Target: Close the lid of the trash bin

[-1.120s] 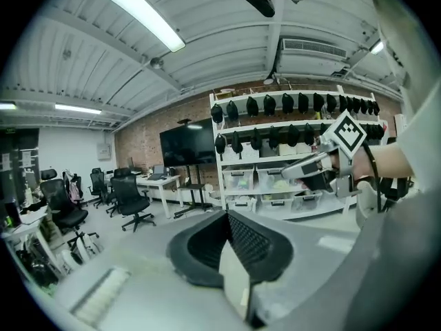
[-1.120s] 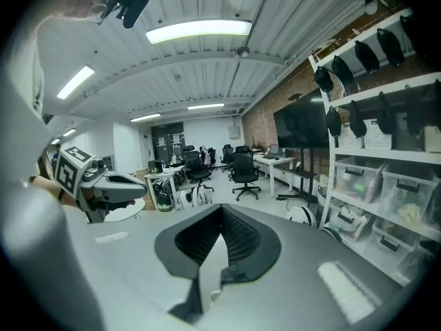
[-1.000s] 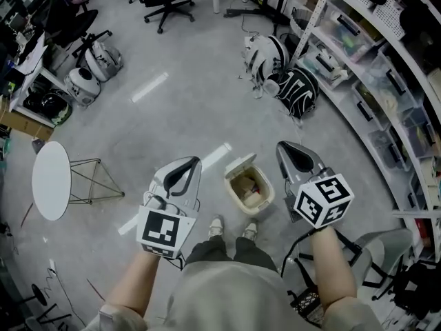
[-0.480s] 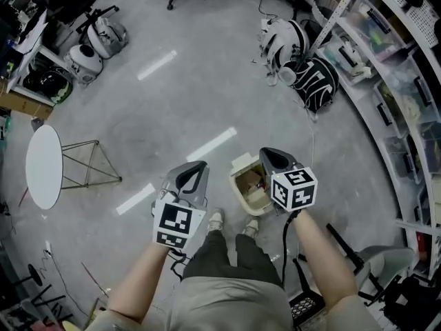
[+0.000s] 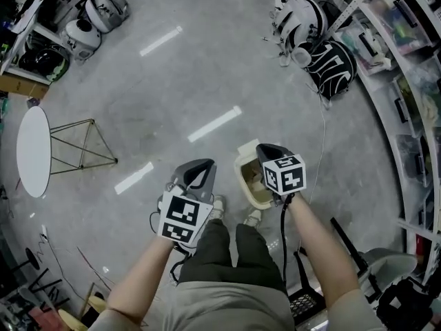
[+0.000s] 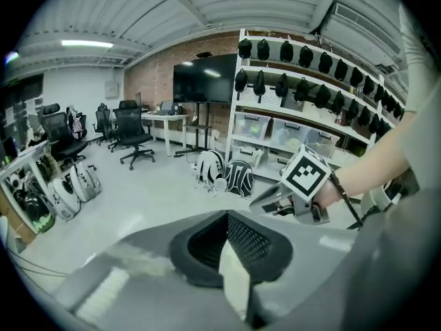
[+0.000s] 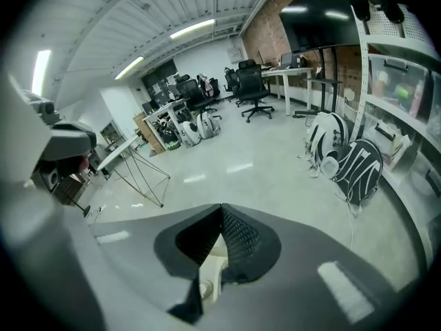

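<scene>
1. Person: two shoes stand on the grey floor, directly below the head camera.
2. Left tool: held above the floor just beyond the left shoe. Its own view shows the jaws together at the tips, with nothing between them.
3. Right tool: held over the trash bin and covering part of its opening in the head view. Its own view shows the jaws together at the tips. The cream bin shows only through the slot below them, and it is not gripped.
4. Trash bin: cream, on the floor just in front of the right shoe, between the two tools and nearer the right one. The lid stands raised at the far rim, so the bin is open.
5. Far zone: black-and-white backpacks lie on the floor near the shelf rack, well apart from the bin.
</scene>
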Tool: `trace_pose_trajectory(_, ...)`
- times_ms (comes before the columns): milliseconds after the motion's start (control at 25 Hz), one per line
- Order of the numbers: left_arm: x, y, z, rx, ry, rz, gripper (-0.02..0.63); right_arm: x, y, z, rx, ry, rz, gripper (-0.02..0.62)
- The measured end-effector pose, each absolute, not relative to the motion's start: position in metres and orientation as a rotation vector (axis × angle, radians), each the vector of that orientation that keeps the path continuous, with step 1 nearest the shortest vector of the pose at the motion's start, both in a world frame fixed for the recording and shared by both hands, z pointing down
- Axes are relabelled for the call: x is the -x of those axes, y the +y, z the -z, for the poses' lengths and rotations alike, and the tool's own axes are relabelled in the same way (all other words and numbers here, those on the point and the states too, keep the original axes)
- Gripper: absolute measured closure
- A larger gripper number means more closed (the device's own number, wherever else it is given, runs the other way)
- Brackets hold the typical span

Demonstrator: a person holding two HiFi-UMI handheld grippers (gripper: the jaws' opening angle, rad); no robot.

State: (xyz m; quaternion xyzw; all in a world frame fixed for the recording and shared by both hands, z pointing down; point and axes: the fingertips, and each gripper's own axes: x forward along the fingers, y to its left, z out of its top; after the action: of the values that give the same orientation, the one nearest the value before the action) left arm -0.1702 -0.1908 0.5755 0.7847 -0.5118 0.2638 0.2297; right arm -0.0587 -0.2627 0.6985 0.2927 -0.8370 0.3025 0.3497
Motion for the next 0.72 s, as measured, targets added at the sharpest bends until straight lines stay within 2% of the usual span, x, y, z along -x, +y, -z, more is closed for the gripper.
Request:
trace_pose_trajectory(360, 0.173, -0.179, -0.609, -2.125, -1.361, -0.762, 0.603, 0.037, -0.241, -0.727, -0.823, -2.071, -0.896, 0.592)
trace_pose_trajectory(720, 0.119, -0.155, -0.649, -2.162, -1.149, -0.834, 0.603, -0.046, -0.161, -0.762, -0.937, -1.926, -1.088, 0.592)
